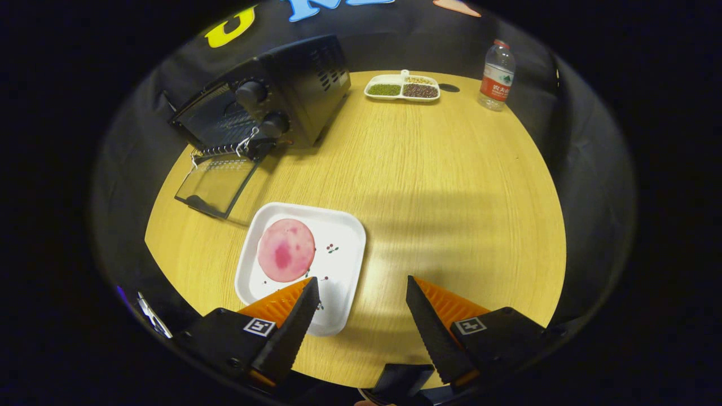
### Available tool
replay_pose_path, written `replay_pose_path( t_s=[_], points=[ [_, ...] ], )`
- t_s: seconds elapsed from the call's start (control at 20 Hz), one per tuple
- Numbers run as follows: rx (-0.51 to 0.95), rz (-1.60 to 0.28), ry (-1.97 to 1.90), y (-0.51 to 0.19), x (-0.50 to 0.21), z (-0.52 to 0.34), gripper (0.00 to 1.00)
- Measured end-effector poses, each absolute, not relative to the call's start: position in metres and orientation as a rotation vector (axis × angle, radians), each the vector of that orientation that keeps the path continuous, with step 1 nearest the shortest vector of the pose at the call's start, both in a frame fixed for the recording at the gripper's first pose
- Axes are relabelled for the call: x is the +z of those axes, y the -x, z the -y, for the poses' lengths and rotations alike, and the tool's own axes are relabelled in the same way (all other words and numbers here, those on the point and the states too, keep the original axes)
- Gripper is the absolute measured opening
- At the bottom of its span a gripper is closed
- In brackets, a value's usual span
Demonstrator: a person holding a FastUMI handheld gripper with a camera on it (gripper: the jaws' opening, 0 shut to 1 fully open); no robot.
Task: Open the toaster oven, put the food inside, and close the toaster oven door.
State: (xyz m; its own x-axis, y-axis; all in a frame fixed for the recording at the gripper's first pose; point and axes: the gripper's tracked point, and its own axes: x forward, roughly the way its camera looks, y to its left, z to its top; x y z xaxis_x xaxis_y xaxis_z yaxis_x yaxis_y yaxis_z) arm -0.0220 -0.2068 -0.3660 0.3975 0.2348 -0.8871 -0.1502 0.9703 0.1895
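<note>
One wood-grain bench carries everything. One black oven, two knobs on its front, stands at the far left with its glass door dropped flat open. One white square plate holds one round pink patty just ahead of the left finger. One divided dish of grains and one bottle, red label unreadable, sit beyond. The tool gapes wide, gripping nothing.

Light wood-grain surface, soft shadow band across its middle; black cloth wall wraps behind.
</note>
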Motion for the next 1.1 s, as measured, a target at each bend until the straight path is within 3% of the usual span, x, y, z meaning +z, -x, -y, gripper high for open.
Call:
replay_pose_path(
  t_s=[0.25, 0.45, 0.8, 0.9, 1.05, 1.1],
  points=[
    [0.219, -1.175, -0.066, 0.02, -0.376, 0.2, 0.99],
    [0.176, -1.188, -0.02, 0.017, -0.381, 0.204, 0.92],
    [0.137, -1.258, -0.102, 0.015, -0.382, 0.199, 0.41],
    [0.137, -1.278, -0.104, 0.015, -0.38, 0.199, 0.38],
    [0.114, -1.292, -0.133, 0.011, -0.378, 0.205, 0.15],
    [0.122, -1.306, -0.143, 0.014, -0.382, 0.204, 0.15]
  ],
)
